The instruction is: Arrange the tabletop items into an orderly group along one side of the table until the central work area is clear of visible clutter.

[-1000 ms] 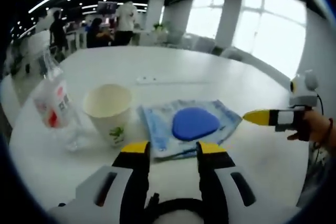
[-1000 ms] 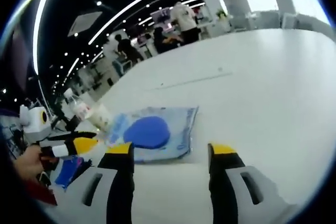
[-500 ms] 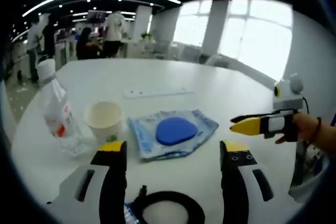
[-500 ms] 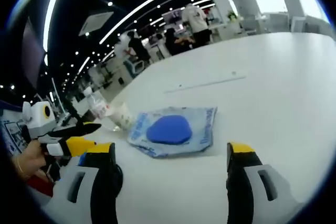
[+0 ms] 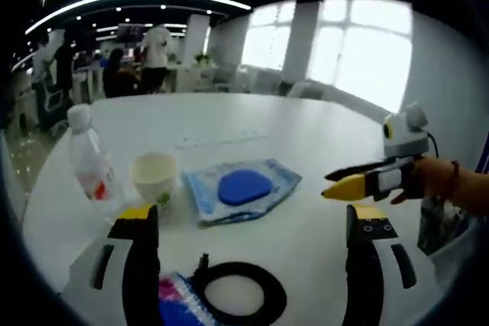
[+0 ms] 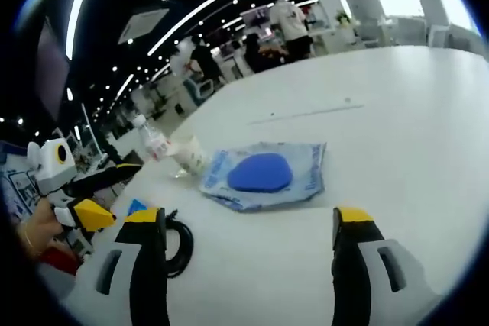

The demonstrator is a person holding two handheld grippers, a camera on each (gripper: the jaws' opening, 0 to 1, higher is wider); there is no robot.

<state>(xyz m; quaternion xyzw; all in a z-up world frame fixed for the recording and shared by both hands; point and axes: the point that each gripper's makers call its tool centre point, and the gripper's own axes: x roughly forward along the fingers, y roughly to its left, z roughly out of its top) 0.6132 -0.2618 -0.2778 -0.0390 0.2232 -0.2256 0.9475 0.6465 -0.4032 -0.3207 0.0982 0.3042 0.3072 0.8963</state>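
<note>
Both my grippers empty: left gripper [image 5: 252,223] jaws spread wide, right gripper [image 6: 248,223] likewise. Blue pouch [image 5: 241,188] lies flat mid-table, paper cup [image 5: 155,177] just beside, water bottle [image 5: 89,162] toward table edge. Judge pouch soft, light, slippery: pinch free corner. Cup crushable: grip rim gently.

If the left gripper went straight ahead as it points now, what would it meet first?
Probably the black ring lying on the table just ahead of the left gripper, between its open jaws. If it passed over that, the blue packet comes next. Depth is unclear.
</note>
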